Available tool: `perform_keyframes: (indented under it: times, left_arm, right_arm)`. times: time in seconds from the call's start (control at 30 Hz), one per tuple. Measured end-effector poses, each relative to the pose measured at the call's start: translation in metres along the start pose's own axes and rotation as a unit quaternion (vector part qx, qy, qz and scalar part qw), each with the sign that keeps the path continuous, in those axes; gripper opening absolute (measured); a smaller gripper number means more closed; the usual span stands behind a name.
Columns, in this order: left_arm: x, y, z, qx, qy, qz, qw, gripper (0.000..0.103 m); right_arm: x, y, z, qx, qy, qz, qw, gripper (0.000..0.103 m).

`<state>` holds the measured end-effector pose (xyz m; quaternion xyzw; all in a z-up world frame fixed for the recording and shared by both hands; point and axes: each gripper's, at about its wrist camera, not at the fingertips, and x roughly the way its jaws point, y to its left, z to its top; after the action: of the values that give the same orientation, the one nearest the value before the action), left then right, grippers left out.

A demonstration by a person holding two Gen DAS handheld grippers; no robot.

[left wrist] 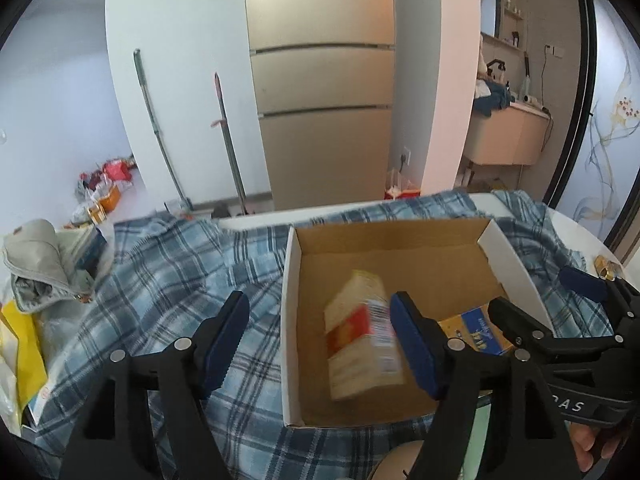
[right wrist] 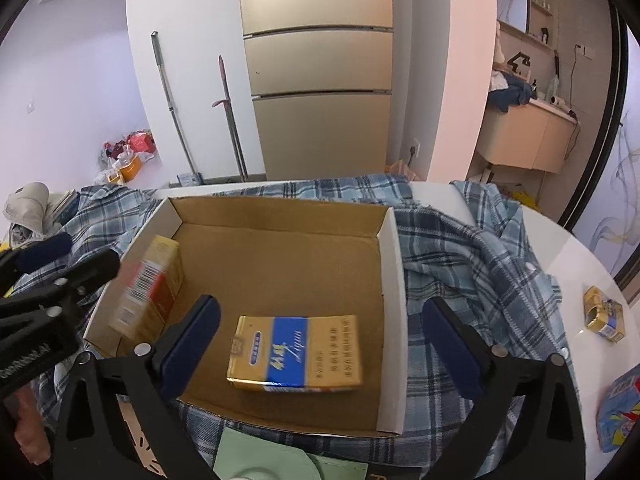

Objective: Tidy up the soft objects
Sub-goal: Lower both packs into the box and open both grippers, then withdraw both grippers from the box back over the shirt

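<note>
Left wrist view: the left gripper hovers over the left wall of the cardboard box, its jaws spread wide and released, one blue pad above the plaid shirt and the other inside the box. Between them, blurred, a yellow-and-red pack is tilted inside the box, touching neither pad as far as can be seen. The right gripper reaches in from the right (a bit of the person's hand shows beneath it), over the box's right wall.

From the right wrist view, the right gripper is held low and pointing forward over the near half of the box, jaws likewise wide apart and holding nothing. A yellow-and-blue pack lies flat on the box floor between the pads, clear of both. The yellow-and-red pack leans in the box's left corner, just beside the left gripper. The shirt is spread under the box on the white counter, where a small opened pack and a blue packet lie well to the right.
</note>
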<state>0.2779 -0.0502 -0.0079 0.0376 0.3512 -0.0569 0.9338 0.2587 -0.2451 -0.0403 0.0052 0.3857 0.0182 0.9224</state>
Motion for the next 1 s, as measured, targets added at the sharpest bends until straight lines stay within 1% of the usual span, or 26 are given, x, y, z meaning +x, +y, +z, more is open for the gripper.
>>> perform_keyframes:
  times: [0.1, 0.2, 0.33, 0.4, 0.43, 0.47, 0.6, 0.7, 0.73, 0.77, 0.83, 1.0]
  left_arm:
    - [-0.014, -0.001, 0.004, 0.001, -0.021, 0.003, 0.9998, 0.075]
    - [-0.037, -0.001, 0.01, -0.002, -0.05, 0.0, 0.9988, 0.075]
    - [-0.071, -0.005, 0.017, 0.0, -0.087, -0.002, 0.9962, 0.075]
    - [-0.094, -0.008, 0.02, 0.004, -0.112, -0.004, 0.9937, 0.079]
    - [-0.105, -0.009, 0.021, 0.004, -0.124, -0.005, 0.9922, 0.084]
    - [-0.118, -0.01, 0.022, 0.004, -0.139, -0.006, 0.9903, 0.086]
    - [-0.173, -0.014, 0.021, 0.002, -0.196, -0.011, 0.9806, 0.088]
    - [-0.208, -0.013, 0.016, -0.005, -0.228, -0.02, 0.9735, 0.097]
    - [-0.22, -0.012, 0.014, -0.01, -0.237, -0.026, 0.9711, 0.103]
    - [-0.232, -0.01, 0.012, -0.016, -0.247, -0.032, 0.9683, 0.103]
    - [-0.248, -0.009, 0.009, -0.019, -0.26, -0.031, 0.965, 0.103]
    - [-0.275, -0.008, -0.004, -0.012, -0.275, -0.03, 0.9608, 0.103]
  right_arm:
    - [-0.008, -0.001, 0.003, 0.003, -0.011, -0.001, 1.0, 0.101]
    - [-0.024, -0.003, 0.008, 0.007, -0.036, -0.006, 0.999, 0.101]
    - [-0.057, -0.004, 0.018, 0.0, -0.075, -0.009, 0.997, 0.101]
    - [-0.077, -0.004, 0.021, -0.006, -0.098, -0.014, 0.995, 0.101]
    - [-0.086, -0.004, 0.023, -0.009, -0.107, -0.015, 0.994, 0.101]
    - [-0.097, -0.005, 0.025, -0.011, -0.118, -0.017, 0.993, 0.101]
    - [-0.143, -0.012, 0.028, -0.003, -0.159, -0.017, 0.987, 0.102]
    - [-0.178, -0.018, 0.031, 0.007, -0.187, -0.015, 0.982, 0.102]
    - [-0.19, -0.018, 0.032, 0.009, -0.196, -0.014, 0.98, 0.102]
    - [-0.201, -0.019, 0.032, 0.008, -0.204, -0.015, 0.979, 0.102]
    - [-0.22, -0.017, 0.032, 0.004, -0.219, -0.019, 0.975, 0.103]
    - [-0.25, -0.012, 0.023, 0.003, -0.247, -0.018, 0.969, 0.103]
